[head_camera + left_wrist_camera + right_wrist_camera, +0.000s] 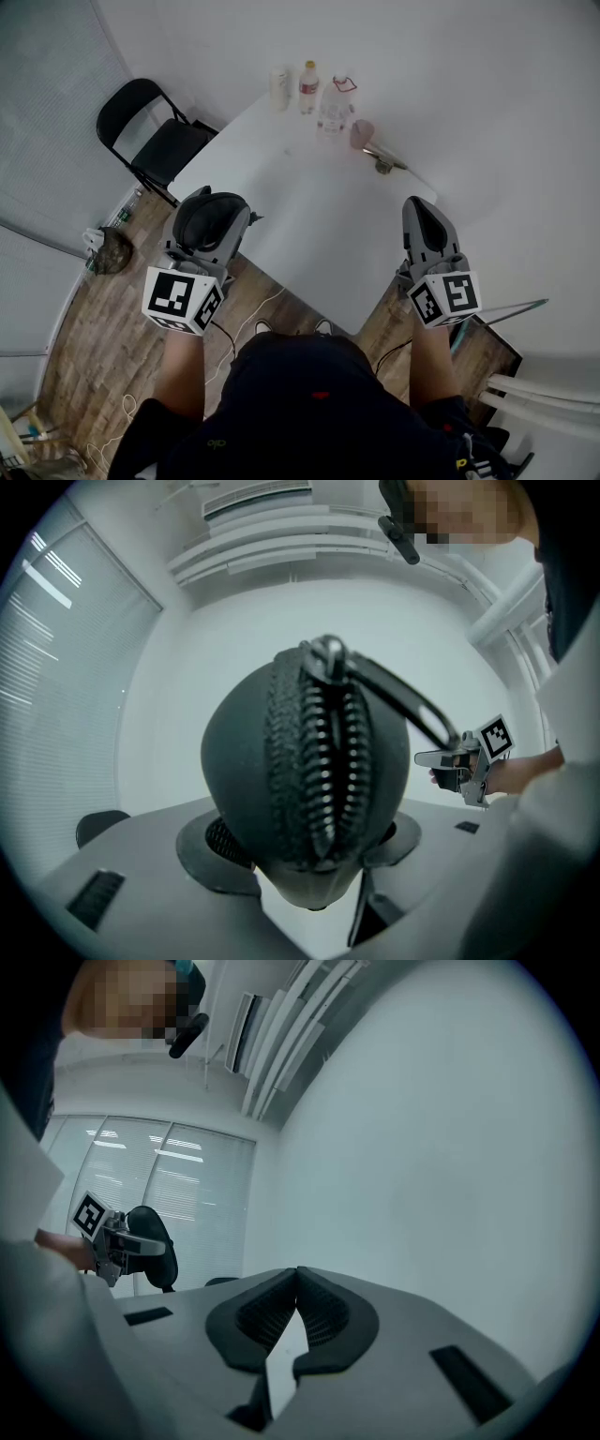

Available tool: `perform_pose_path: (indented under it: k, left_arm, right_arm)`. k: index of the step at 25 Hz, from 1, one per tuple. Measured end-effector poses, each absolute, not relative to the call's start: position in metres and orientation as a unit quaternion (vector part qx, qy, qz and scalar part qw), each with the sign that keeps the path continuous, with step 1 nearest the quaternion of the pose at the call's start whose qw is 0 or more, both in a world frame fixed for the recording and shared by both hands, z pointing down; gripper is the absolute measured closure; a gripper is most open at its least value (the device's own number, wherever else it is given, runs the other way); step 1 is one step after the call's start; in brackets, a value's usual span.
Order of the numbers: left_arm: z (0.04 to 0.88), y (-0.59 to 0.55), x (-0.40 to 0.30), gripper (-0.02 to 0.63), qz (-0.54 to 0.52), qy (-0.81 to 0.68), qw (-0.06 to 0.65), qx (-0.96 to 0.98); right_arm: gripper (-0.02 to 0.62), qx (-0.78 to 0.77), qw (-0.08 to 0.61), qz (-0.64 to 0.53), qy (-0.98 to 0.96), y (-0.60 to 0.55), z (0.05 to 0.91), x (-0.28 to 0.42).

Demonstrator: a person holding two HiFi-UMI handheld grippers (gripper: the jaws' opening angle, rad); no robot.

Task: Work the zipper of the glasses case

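Two grippers are held level at the near end of the white table (309,187). The left gripper (214,216), over the table's left edge, has its jaws spread wide and clamped on the black glasses case (244,761). The case's zipper (323,761) faces that gripper's camera, with its slider (328,654) on top. The right gripper (297,1283), by the table's right edge, has its jaws pressed together with nothing between them.

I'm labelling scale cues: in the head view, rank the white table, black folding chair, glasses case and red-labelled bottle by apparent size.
Largest to smallest:
1. white table
2. black folding chair
3. glasses case, though it sits nearest the camera, which inflates it
4. red-labelled bottle, far off at the table's back end
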State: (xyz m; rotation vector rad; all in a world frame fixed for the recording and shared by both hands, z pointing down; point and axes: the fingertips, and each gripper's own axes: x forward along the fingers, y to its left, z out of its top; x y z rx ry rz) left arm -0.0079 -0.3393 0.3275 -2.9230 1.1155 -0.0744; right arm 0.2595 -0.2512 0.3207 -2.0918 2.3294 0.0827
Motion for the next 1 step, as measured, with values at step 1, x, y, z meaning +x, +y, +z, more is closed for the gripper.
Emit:
perform_pose_path:
  k: [1]
  left_arm:
    - [0.3289, -0.3387, -0.0073, 0.330, -0.027, 0.355, 0.005, -0.935]
  right_arm:
    - [0.575, -0.668, 0.004, 0.026, 0.744, -0.2506, 0.3208, 0.2591]
